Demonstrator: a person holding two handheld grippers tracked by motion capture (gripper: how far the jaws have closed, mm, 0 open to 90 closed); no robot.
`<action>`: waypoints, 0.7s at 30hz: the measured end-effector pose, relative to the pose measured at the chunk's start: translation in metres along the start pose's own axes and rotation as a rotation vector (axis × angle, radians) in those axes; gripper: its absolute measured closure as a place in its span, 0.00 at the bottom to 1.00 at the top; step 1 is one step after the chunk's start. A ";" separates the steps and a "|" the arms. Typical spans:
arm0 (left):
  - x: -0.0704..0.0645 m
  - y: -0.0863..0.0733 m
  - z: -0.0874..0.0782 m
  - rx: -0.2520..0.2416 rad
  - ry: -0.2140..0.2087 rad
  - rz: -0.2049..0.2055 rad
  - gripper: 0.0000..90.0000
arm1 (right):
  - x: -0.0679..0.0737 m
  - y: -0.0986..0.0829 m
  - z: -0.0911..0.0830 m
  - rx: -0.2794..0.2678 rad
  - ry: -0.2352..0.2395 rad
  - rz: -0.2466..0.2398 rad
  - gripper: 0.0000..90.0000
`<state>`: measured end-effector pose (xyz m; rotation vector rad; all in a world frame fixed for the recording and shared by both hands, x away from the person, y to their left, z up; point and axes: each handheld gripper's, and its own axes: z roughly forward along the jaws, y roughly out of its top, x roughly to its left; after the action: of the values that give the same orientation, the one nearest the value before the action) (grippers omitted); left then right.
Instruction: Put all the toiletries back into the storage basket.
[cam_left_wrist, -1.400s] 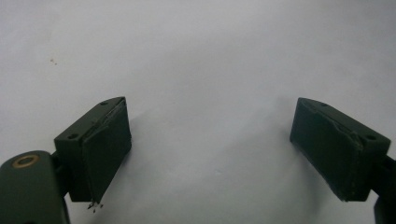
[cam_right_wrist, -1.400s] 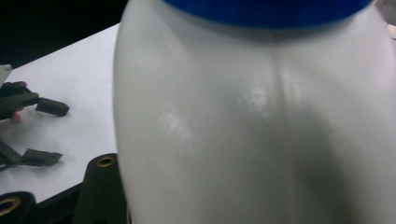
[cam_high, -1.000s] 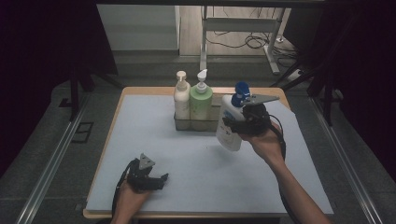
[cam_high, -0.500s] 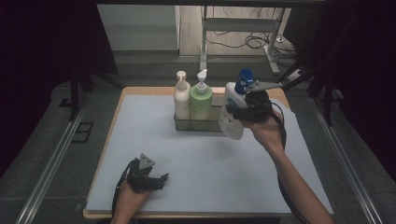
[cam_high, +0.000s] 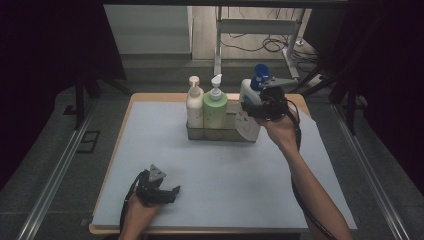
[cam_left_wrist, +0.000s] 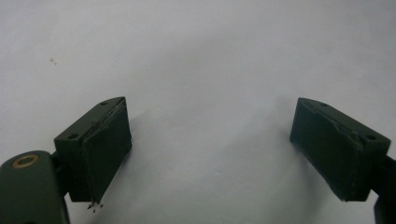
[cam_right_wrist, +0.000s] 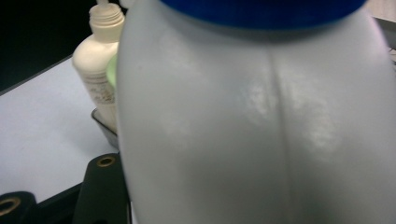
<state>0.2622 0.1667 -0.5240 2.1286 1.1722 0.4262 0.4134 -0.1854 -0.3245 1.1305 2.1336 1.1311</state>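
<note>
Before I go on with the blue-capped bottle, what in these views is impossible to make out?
- Right tool: in the right gripper view the white bottle hides its jaws, so the grip can't be checked.
- Tray: in the high view the bottle covers its free right end.
- Cream bottle's label print: blurred in the right gripper view.
- Bottle's blue cap: cut off by the top edge.

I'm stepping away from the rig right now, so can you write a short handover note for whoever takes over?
Right gripper: shut on the blue-capped white bottle, held tilted at the right end of the grey tray.
Left gripper: open, holding nothing, low over the mat near the front edge.
Done: cream bottle and green bottle stand in the tray.
Left: probably seat the white bottle beside them, then release.
</note>
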 end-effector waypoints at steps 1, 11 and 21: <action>0.000 0.000 0.000 0.000 0.000 0.000 0.13 | -0.001 0.001 0.001 0.000 -0.003 0.002 0.44; 0.000 0.000 0.000 0.000 0.000 -0.001 0.13 | -0.006 0.011 0.015 -0.008 -0.028 0.020 0.44; 0.000 0.000 0.000 0.000 -0.001 -0.001 0.13 | -0.012 0.017 0.029 -0.020 -0.054 0.032 0.44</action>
<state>0.2622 0.1667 -0.5240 2.1281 1.1726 0.4252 0.4475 -0.1771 -0.3260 1.1772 2.0660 1.1207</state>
